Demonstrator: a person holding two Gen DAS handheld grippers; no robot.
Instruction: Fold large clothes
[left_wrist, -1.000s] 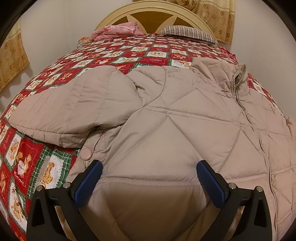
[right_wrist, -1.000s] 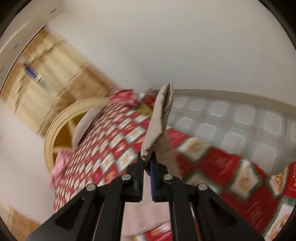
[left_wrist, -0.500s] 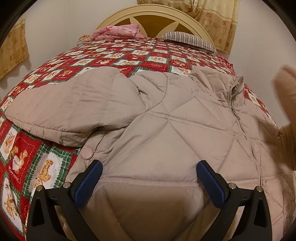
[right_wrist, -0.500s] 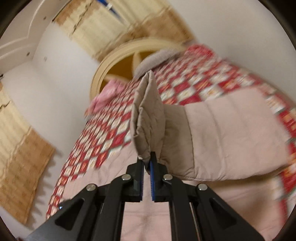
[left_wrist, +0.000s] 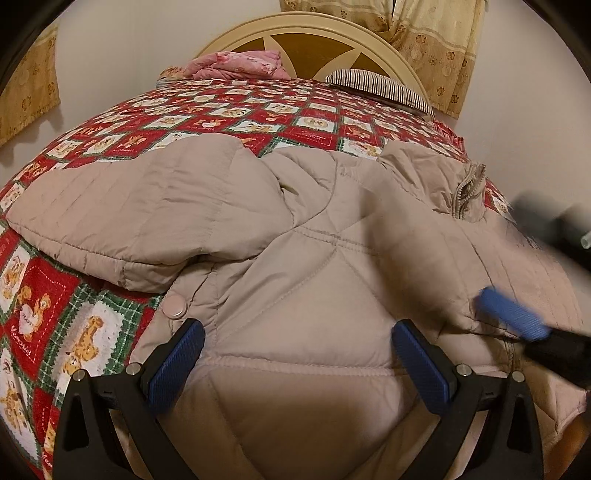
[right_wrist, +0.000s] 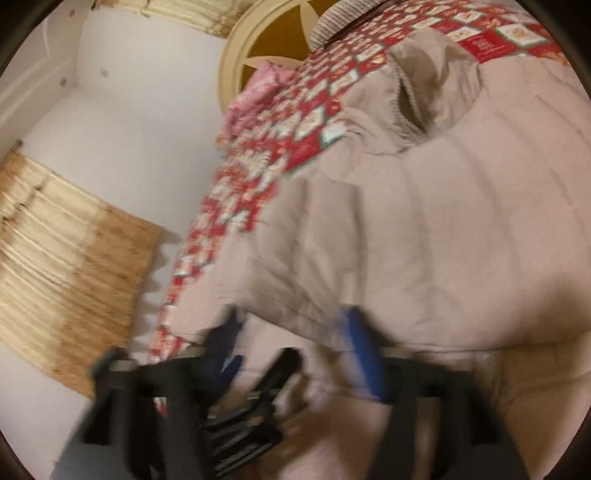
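A: Where's the jacket (left_wrist: 295, 280) now?

B: Spread over the patterned bed (left_wrist: 258, 110), collar and zip toward the headboard. One sleeve (left_wrist: 129, 214) lies folded across the chest on the left; the other sleeve (right_wrist: 424, 240) is draped over the body on the right.

A: And the claws?

B: The left claw (left_wrist: 299, 369) hovers spread wide over the hem, with nothing pinched. The right claw (right_wrist: 295, 354) is opening; the picture is smeared, but the sleeve cuff seems to sit just in front of its pads rather than being clamped.

A: How will it handle?

B: I'd judge it soft and puffy, a quilted padded coat: bulky rather than heavy, and springy, so folds will want to pop back open. The shell looks smooth, perhaps a little slippery.

A: Where to grab?

B: At stitched edges, I think: the hem band near the snap button (left_wrist: 175, 308), or the bottom corners. Seams give the pads something firm; a pinch in mid-panel would only catch the outer layer and slide.
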